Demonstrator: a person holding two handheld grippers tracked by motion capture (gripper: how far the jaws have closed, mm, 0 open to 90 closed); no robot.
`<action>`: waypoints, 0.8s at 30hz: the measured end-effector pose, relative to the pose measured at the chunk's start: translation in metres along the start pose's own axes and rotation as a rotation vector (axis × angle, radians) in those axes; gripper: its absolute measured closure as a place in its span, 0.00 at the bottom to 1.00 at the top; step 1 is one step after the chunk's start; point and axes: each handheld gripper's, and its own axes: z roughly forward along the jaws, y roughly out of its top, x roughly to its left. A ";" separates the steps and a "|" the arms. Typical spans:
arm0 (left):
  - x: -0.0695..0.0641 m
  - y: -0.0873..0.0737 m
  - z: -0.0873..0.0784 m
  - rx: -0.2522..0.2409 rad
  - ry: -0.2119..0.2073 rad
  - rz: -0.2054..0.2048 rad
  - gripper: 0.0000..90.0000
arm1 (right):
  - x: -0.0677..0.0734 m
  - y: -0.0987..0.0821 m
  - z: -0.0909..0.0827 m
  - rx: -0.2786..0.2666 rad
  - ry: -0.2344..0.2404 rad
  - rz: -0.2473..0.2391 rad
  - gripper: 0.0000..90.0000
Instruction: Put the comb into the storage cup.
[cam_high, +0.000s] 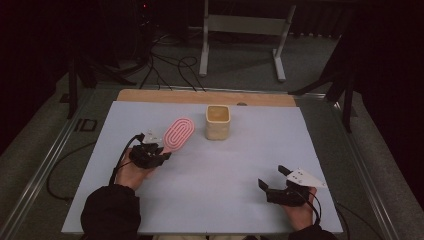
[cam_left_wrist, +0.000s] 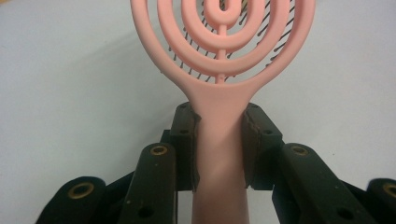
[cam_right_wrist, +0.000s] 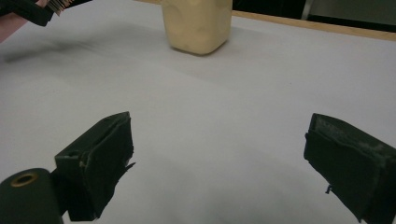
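Your items: brush (cam_high: 178, 132), pink with concentric oval rings; cup (cam_high: 218, 122), cream-yellow; table (cam_high: 240, 165), plain pale grey; grippers, black.

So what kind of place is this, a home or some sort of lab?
Most likely a lab or recording studio: a white-covered table in a dark room, loose cables on the grey floor, a metal stand behind, and only a pink brush and cream cup laid out.

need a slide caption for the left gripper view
Left gripper clamps the handle of a pink hairbrush above the white table.
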 end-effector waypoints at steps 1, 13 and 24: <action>0.000 0.000 -0.001 -0.012 -0.001 0.004 0.78 | 0.001 0.001 0.000 -0.003 0.001 0.005 0.09; -0.016 0.008 -0.007 -0.057 -0.002 0.050 0.78 | 0.006 0.023 0.006 0.001 0.012 -0.038 0.09; -0.027 0.013 -0.013 -0.092 -0.008 0.079 0.78 | 0.007 0.049 0.021 0.007 0.040 -0.029 0.09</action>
